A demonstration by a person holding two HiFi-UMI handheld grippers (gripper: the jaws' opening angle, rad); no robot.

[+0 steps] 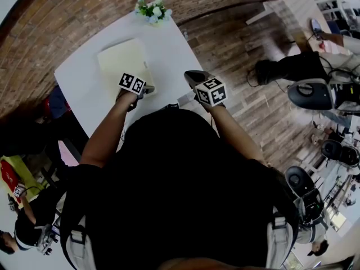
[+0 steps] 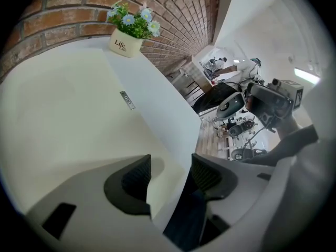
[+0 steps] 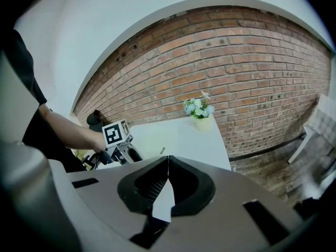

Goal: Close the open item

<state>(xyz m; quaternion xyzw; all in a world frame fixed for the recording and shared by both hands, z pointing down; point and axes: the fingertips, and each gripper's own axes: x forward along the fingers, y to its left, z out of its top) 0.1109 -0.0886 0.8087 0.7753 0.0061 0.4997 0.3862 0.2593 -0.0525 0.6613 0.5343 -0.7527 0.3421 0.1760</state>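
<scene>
A cream folder (image 1: pixel 124 61) lies flat on the white table (image 1: pixel 169 44), its cover down. My left gripper (image 1: pixel 147 89) hovers at the folder's near right corner. In the left gripper view its jaws (image 2: pixel 170 164) stand wide open with nothing between them, the left finger over the cream cover (image 2: pixel 68 119), the right finger past the table's edge. My right gripper (image 1: pixel 191 76) is held above the table's near right edge. Its jaws (image 3: pixel 168 161) are shut and hold nothing. The right gripper view also shows the left gripper (image 3: pixel 118 140) low over the table.
A small pot of flowers (image 1: pixel 153 10) stands at the table's far corner by the brick wall (image 3: pixel 236 62). A small label (image 2: pixel 127 100) sits at the folder's edge. Right of the table, on the wood floor, are chairs and seated people (image 1: pixel 315 66).
</scene>
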